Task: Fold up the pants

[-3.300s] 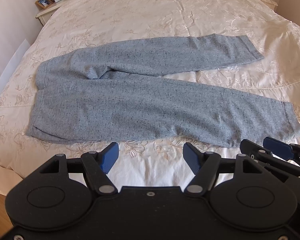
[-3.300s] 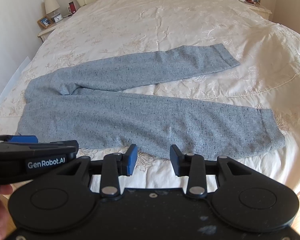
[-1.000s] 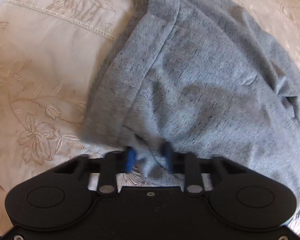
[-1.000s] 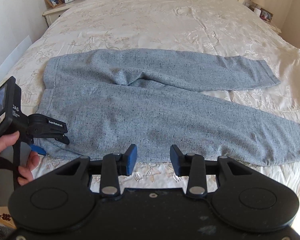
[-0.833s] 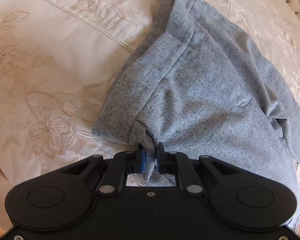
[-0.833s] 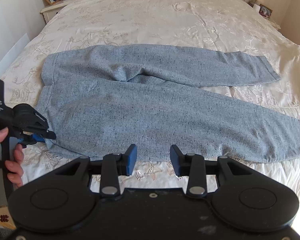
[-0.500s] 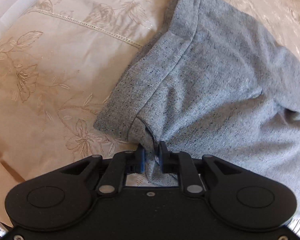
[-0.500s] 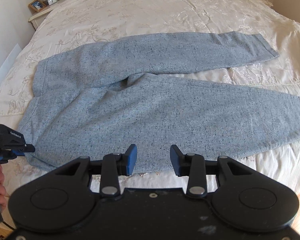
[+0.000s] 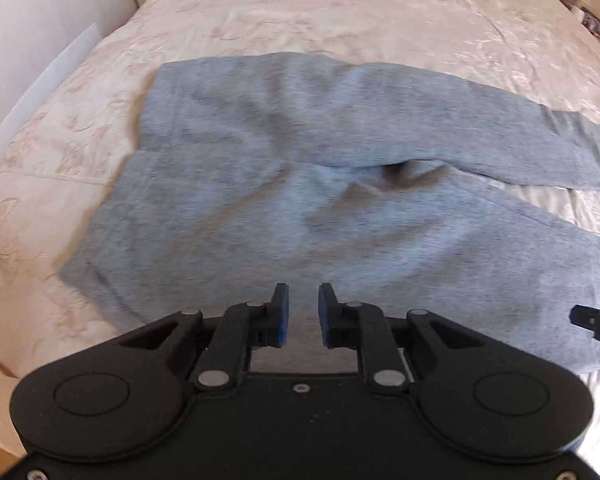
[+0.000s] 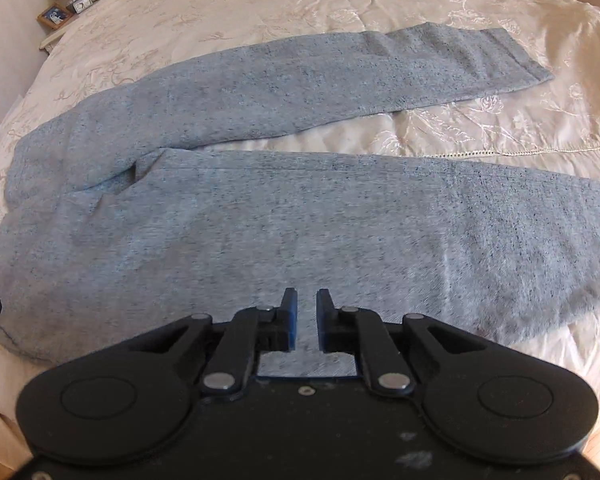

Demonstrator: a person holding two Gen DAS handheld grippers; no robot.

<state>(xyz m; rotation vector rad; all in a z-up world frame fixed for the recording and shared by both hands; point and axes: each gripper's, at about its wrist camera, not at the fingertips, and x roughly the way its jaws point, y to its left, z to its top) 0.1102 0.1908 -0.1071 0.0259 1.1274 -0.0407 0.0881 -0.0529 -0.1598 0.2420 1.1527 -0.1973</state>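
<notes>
Grey speckled pants [image 10: 300, 216] lie spread on the bed, waistband to the left, the two legs running right and splayed apart. In the left wrist view the pants [image 9: 284, 184] show blurred, with the waistband at the left. My left gripper [image 9: 303, 312] is over the near edge of the waist part, its blue pads [image 9: 281, 316] close together with fabric between them. My right gripper [image 10: 303, 318] is over the near edge of the near leg, its pads [image 10: 290, 320] almost shut with fabric between them. The right gripper's tip [image 9: 596, 322] shows at the right edge of the left wrist view.
The cream embroidered bedspread [image 10: 460, 128] covers the whole bed. A nightstand [image 10: 58, 16] with a lamp, a photo frame and a clock stands at the far left by the white wall. The bed's near edge runs just below both grippers.
My left gripper has swung from the waistband corner to face across the pants, its pads a little wider. My right gripper has moved forward over the near leg's edge and closed from open to nearly shut.
</notes>
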